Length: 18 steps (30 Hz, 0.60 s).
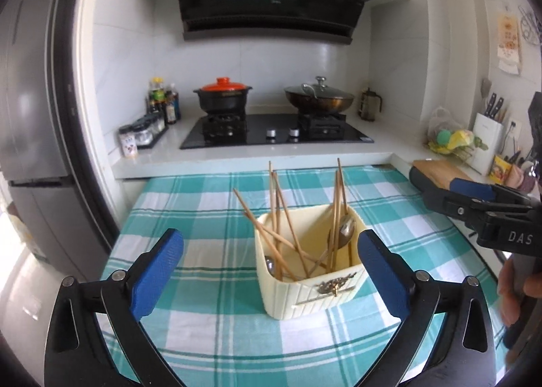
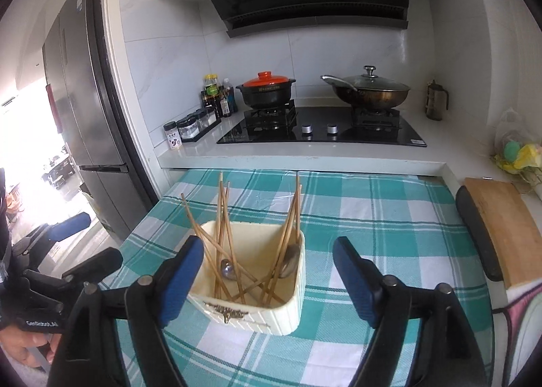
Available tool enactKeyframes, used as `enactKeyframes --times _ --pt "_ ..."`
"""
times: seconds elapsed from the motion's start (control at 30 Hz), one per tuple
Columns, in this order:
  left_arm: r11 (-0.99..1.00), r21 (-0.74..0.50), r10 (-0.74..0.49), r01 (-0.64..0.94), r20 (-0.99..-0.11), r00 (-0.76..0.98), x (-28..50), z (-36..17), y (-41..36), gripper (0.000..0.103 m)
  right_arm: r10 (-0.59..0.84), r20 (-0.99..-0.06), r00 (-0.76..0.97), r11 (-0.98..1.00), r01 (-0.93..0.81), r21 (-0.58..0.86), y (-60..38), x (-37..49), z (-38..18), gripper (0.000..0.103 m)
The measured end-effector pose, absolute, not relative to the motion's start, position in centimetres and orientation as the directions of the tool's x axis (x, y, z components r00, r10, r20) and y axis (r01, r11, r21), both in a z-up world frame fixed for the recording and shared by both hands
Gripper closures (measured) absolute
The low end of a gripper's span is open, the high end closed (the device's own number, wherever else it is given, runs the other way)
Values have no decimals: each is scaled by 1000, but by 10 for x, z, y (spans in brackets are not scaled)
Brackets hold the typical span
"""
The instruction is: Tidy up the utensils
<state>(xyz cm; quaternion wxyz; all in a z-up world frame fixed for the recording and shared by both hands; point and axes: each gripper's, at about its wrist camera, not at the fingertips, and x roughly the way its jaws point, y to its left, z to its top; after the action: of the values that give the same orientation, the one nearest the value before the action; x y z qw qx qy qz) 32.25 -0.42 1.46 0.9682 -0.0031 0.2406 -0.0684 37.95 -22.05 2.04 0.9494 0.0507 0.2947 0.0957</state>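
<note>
While both grippers hang over the checked cloth (image 1: 210,305), a cream holder (image 1: 310,280) stands on it near the middle of the table, holding everything loose. Wooden chopsticks (image 1: 276,214) lean in it at crossed angles, some against the left wall, some against the far right corner, their tips rising well above the rim. Two metal spoons lie among them: one spoon (image 1: 346,230) high at the right side, the other (image 1: 270,265) low at the left.

The left gripper (image 1: 271,275) has its blue pads spread wide and grips nothing; its right pad sits just beside the holder's right wall. The right gripper (image 2: 267,285) is also wide open and empty, with the holder seen between its pads, the left pad overlapping the holder's near corner in view; whether it touches cannot be told.

Behind the table runs a counter (image 2: 338,158) with a hob, a red-lidded pot (image 2: 266,90) and a wok (image 2: 371,90).
</note>
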Motion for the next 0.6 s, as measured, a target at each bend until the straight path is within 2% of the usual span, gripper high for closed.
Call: enactKeyframes --times 0.17,0.27,0.4,0.6 --pt "992 -26 -116 120 -511 851 278 11 -12 0 153 -498 853 985 -93 144 -220 310 27 19" --pt "995 -24 -96 97 -505 858 255 10 -12 0 121 -494 861 991 -74 114 -213 278 27 13" --pt "998 -13 -56 57 -511 858 232 9 -11 0 87 -494 865 996 -75 44 -200 247 26 13" --pt "999 28 -7 23 -480 877 206 20 -16 0 76 -471 879 997 -77 18 -196 211 32 13"
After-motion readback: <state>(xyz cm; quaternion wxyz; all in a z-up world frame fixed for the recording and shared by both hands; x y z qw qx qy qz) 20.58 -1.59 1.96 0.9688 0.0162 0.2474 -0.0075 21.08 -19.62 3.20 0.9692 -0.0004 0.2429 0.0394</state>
